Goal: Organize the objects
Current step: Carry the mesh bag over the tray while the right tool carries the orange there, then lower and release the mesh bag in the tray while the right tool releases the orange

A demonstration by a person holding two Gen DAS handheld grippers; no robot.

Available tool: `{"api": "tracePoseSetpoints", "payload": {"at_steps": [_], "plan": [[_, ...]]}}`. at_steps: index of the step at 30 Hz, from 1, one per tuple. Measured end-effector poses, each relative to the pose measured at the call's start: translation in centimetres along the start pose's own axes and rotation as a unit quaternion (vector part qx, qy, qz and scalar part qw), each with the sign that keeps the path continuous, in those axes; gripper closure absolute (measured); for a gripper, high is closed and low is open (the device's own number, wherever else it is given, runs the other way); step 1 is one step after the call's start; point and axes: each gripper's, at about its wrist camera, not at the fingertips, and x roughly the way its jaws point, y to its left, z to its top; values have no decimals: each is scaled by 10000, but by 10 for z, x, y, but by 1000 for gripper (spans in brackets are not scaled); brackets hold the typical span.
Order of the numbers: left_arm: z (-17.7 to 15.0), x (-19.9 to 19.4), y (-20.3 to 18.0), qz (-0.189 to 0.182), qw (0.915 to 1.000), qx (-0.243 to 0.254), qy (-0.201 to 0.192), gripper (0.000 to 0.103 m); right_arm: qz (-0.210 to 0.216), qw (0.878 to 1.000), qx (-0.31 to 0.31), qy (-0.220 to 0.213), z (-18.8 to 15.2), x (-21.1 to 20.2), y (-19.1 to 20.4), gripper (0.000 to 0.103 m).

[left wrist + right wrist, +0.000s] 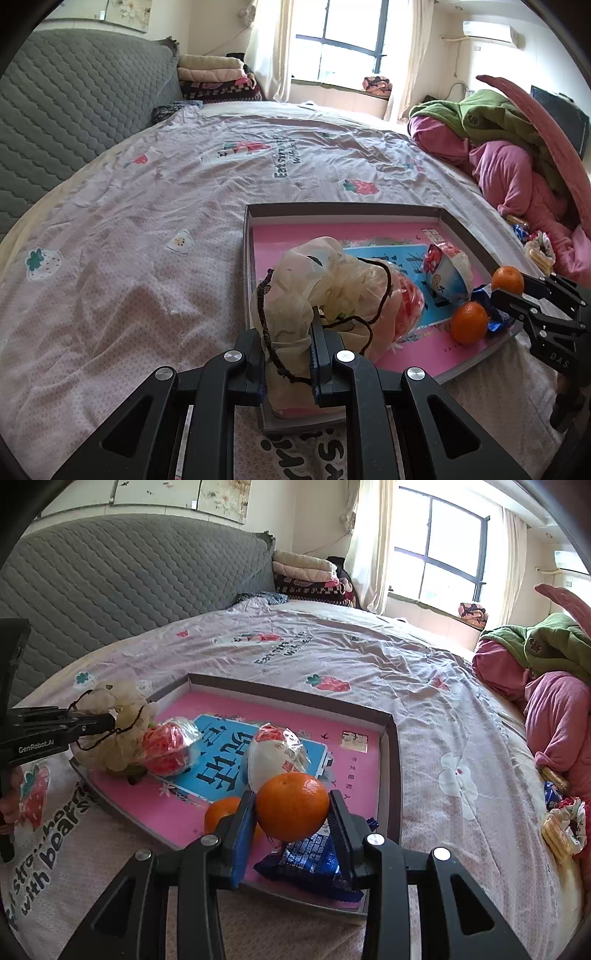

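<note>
Your left hand-held gripper (pixel 288 354) clamps the mesh bag (pixel 314 291) by its neck, keeping it above the tray (pixel 458 221). Your right hand-held gripper (pixel 291 823) pinches an orange (pixel 293 805) over the second orange (pixel 221 812) below it, likely for grouping.

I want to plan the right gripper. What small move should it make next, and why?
Probably lower the right gripper a little and open it: it holds an orange above the tray, where another orange already lies beside a blue packet.
</note>
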Motion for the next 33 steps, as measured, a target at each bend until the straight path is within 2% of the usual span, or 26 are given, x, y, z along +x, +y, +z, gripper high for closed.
{"api": "tracePoseSetpoints", "payload": {"at_steps": [13,19,21,26,28,33], "plan": [[-4,7,-7,188,9996,195,92,83,-50,9999,-51,137,-2,12,0,64],[-4,6,-4,217,9996,160,117,69,-27,9998,58,172,-3,12,-4,64],[-3,6,-3,213,9996,144,132,57,-29,9998,82,176,-4,12,-5,64],[-3,2,-5,110,9998,145,105,49,-25,9998,101,190,-5,10,-4,62],[-3,0,-7,90,9998,164,87,48,-40,9998,92,179,-4,9,-3,58],[-2,-4,-7,-5,9999,124,108,45,-47,9998,136,127,-4,5,-5,56]]}}
